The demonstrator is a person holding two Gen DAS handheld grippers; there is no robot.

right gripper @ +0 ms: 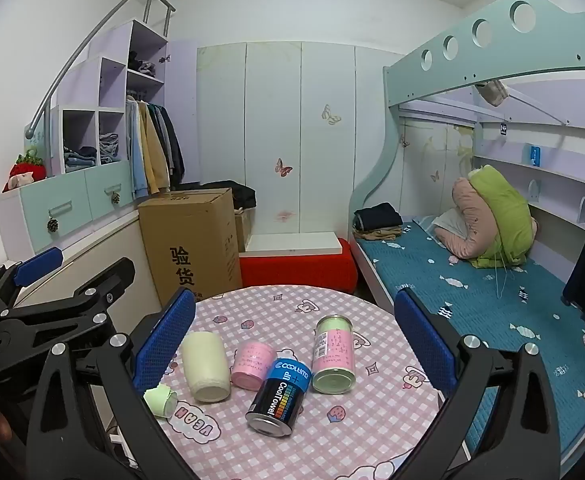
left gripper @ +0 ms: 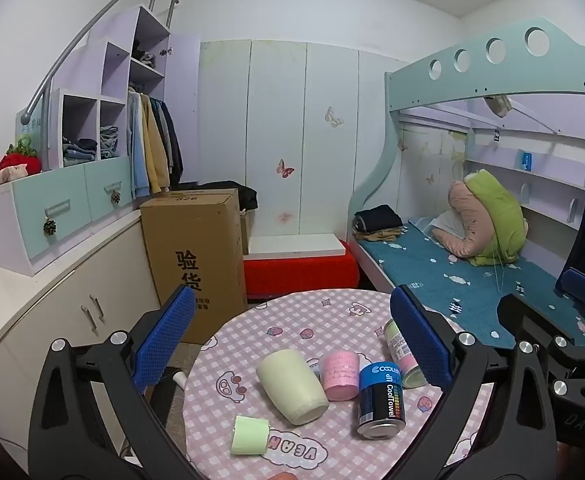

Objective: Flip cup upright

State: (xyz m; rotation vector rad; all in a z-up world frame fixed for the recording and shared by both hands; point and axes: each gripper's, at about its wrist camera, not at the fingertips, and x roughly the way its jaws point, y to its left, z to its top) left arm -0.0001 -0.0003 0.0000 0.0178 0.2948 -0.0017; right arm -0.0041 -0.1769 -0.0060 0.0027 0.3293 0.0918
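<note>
A pale cream cup (left gripper: 292,386) lies on its side on the round pink-checked table (left gripper: 312,320); it also shows in the right wrist view (right gripper: 206,366). My left gripper (left gripper: 292,344) is open and empty, held above the table with the cup between and below its blue fingers (left gripper: 164,340). My right gripper (right gripper: 296,344) is open and empty above the table (right gripper: 372,420), the cup lying near its left finger (right gripper: 164,344). The right gripper's body shows at the left view's right edge.
Lying on the table are a pink container (right gripper: 252,364), a dark CoolTowel can (right gripper: 278,398), a green-and-pink can (right gripper: 332,356) and a small light green cup (right gripper: 160,400). A cardboard box (right gripper: 190,240) and a red bench (right gripper: 296,266) stand behind; a bed (right gripper: 492,300) is right.
</note>
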